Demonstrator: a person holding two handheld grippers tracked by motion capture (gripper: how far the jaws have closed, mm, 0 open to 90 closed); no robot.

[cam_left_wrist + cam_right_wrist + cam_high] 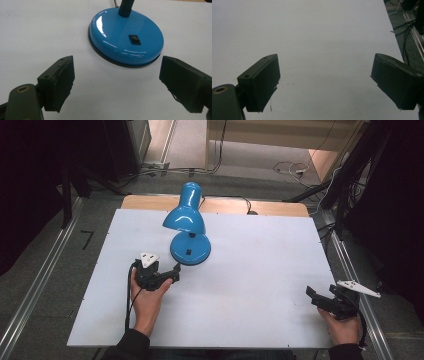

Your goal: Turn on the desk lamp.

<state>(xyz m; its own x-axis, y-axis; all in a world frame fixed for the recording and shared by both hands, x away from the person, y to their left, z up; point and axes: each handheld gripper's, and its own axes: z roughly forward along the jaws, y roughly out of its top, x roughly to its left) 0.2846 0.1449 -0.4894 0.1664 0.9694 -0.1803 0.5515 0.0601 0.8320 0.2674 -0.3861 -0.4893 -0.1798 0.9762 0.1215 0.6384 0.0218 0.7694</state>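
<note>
Left gripper (115, 85) spread wide and empty, jaws aimed at the blue lamp (188, 227) standing mid-table, just short of its round base (126, 40). Right gripper (324, 85) gapes too, over bare white table (260, 270) near the right edge.

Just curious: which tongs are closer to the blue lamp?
Left. The left tongs sit just short of the blue lamp; the right tongs hang far off near the table's right edge.

The lamp (126, 40) shade is cut off by the top edge
</note>
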